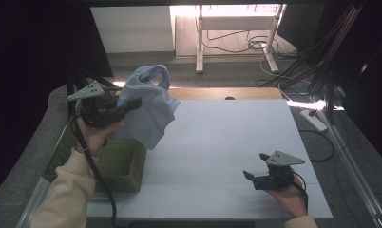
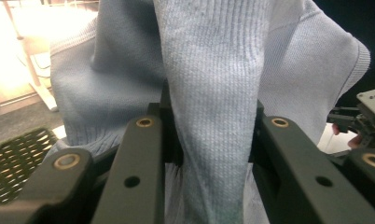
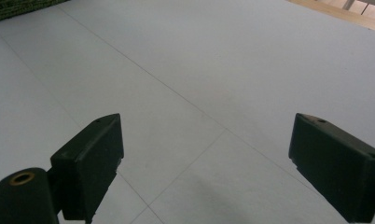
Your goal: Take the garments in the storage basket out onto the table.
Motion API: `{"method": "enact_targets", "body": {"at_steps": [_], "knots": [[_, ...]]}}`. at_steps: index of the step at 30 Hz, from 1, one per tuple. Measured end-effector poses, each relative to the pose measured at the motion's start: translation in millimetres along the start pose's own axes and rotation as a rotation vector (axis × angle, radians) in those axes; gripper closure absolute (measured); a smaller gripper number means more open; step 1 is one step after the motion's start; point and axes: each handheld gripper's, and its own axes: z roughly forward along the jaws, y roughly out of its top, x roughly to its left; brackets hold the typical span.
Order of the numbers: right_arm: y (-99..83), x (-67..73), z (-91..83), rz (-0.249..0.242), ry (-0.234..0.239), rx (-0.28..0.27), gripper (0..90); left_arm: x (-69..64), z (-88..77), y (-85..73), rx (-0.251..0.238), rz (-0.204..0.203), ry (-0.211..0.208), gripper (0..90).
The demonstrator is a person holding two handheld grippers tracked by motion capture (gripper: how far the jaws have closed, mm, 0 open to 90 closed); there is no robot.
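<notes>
A light blue knitted garment (image 1: pixel 148 107) hangs in the air over the table's left side, above a green woven basket (image 1: pixel 120 164). My left gripper (image 1: pixel 134 103) is shut on it: in the left gripper view a thick fold of the blue knit (image 2: pixel 213 121) is pinched between the two black jaws. My right gripper (image 1: pixel 255 166) rests low near the table's front right with its jaws wide apart and nothing between them; the right gripper view shows bare white table (image 3: pixel 199 79) between its fingers (image 3: pixel 90 161).
The green basket stands at the table's front left corner. A wooden strip (image 1: pixel 227 92) runs along the table's far edge. Beyond it are a white stand's legs (image 1: pixel 198 42), cables (image 1: pixel 293 71) and a power strip (image 1: pixel 313 119) on the floor.
</notes>
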Motion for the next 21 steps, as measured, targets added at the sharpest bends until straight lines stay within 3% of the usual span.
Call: {"method": "enact_targets", "body": {"at_steps": [21], "knots": [[-0.4, 0.0, 0.3, -0.001, -0.001, 0.0, 10.6, -19.6, 19.7, 1.2, 0.005, 0.009, -0.053, 70.9]]}}
